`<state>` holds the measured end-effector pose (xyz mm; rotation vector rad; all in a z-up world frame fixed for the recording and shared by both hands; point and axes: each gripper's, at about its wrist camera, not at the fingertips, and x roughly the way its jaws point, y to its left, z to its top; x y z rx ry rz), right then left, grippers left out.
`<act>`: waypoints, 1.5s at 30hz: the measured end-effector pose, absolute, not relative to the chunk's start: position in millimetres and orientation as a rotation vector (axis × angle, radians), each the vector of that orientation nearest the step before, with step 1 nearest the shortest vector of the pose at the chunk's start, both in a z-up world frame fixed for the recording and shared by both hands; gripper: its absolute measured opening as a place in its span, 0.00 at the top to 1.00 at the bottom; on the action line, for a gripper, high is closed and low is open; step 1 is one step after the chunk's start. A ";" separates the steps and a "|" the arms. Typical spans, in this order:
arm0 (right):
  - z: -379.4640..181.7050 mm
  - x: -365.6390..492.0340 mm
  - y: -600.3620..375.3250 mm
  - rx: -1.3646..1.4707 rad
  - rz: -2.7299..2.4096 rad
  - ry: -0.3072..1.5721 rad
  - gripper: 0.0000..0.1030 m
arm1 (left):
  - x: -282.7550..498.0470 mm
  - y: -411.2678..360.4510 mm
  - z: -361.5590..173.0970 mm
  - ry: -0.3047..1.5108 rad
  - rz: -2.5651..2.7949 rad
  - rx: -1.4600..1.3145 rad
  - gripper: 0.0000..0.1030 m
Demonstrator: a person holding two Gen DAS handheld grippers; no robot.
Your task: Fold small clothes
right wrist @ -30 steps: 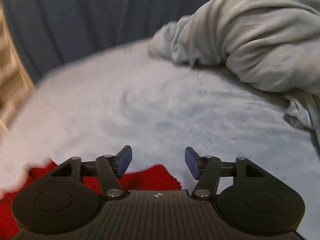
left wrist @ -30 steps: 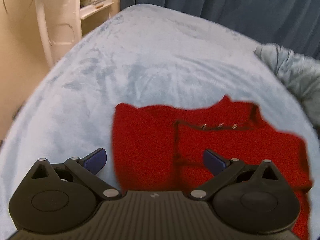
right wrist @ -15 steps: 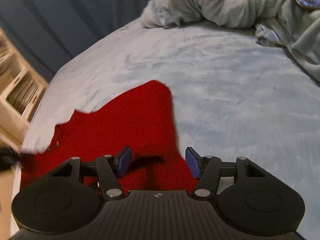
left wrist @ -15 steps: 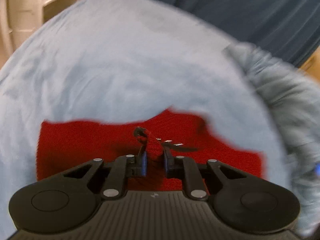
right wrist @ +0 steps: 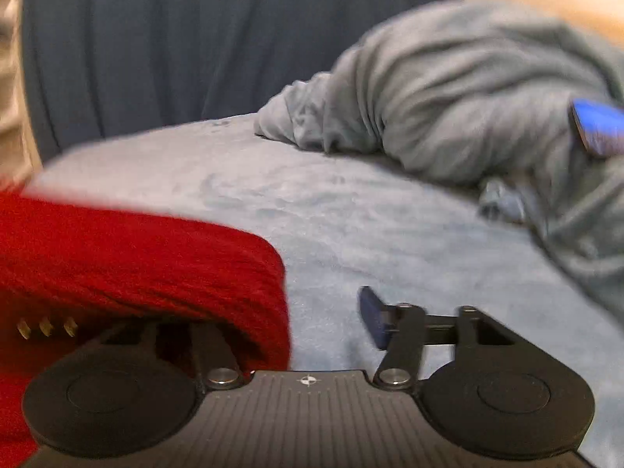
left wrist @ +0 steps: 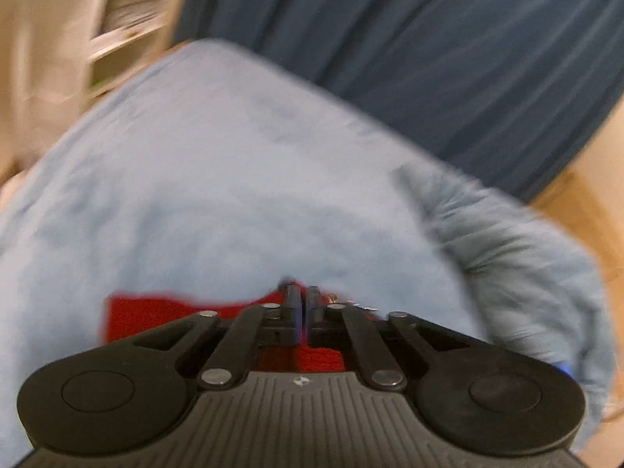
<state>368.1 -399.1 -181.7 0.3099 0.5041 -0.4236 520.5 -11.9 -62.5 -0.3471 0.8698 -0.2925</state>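
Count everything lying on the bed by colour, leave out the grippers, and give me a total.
Red: 1, the red knitted garment
Grey: 1, the bunched grey blanket
Blue: 1, a blue item resting on the blanket, too blurred to name
Total: 3

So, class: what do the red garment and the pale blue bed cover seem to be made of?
Red garment: probably knitted wool or acrylic yarn, matte; ribbed rows of stitches show across its draped fold. Pale blue bed cover: likely plush fleece, soft and matte; brushed swirl marks show in its nap.
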 end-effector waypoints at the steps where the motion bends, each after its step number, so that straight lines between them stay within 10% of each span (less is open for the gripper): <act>1: -186.3 365.7 -400.8 0.305 -0.415 0.529 0.55 | 517.1 -6.4 -83.2 0.896 -0.242 -0.309 1.00; 8: -212.3 363.1 -388.6 0.086 -0.312 0.654 0.49 | 508.8 27.9 -197.7 1.145 -0.193 -0.366 0.97; 13: -214.2 367.5 -391.4 0.065 -0.328 0.667 0.43 | 516.2 2.8 -180.3 1.076 -0.283 -0.417 0.19; 16: -215.8 364.8 -393.8 0.105 -0.343 0.657 0.40 | 527.8 -34.4 -185.1 1.104 -0.330 -0.330 0.08; 20: -215.4 367.0 -393.9 0.134 -0.365 0.650 0.37 | 538.3 -82.0 -214.1 1.253 -0.303 -0.197 0.11; 21: -215.2 368.5 -394.6 0.145 -0.370 0.644 0.36 | 531.6 -91.5 -210.1 1.238 -0.319 -0.141 0.34; 22: -215.1 370.5 -394.4 0.154 -0.376 0.634 0.36 | 525.2 -103.1 -201.6 1.212 -0.359 -0.077 0.80; 23: -214.7 374.9 -394.5 0.162 -0.386 0.618 0.36 | 518.8 -111.1 -191.7 1.179 -0.410 -0.046 0.85; 25: -213.9 385.6 -393.0 0.164 -0.389 0.596 0.43 | 510.2 -117.9 -163.3 1.107 -0.453 -0.060 0.86; 27: -208.1 396.6 -389.4 0.134 -0.368 0.565 0.93 | 505.4 -113.3 -125.3 1.002 -0.483 -0.105 0.86; 33: -171.5 375.4 -356.1 -0.017 -0.312 0.369 0.91 | 504.0 -39.5 -43.5 0.757 -0.401 -0.217 0.86; 35: -187.3 375.4 -335.9 -0.228 -0.311 0.414 0.74 | 515.9 -20.2 -73.0 0.852 -0.335 -0.246 0.86; 45: -219.6 384.7 -349.5 -0.254 -0.246 0.650 0.70 | 525.9 -11.9 -200.0 1.100 -0.205 -0.187 0.73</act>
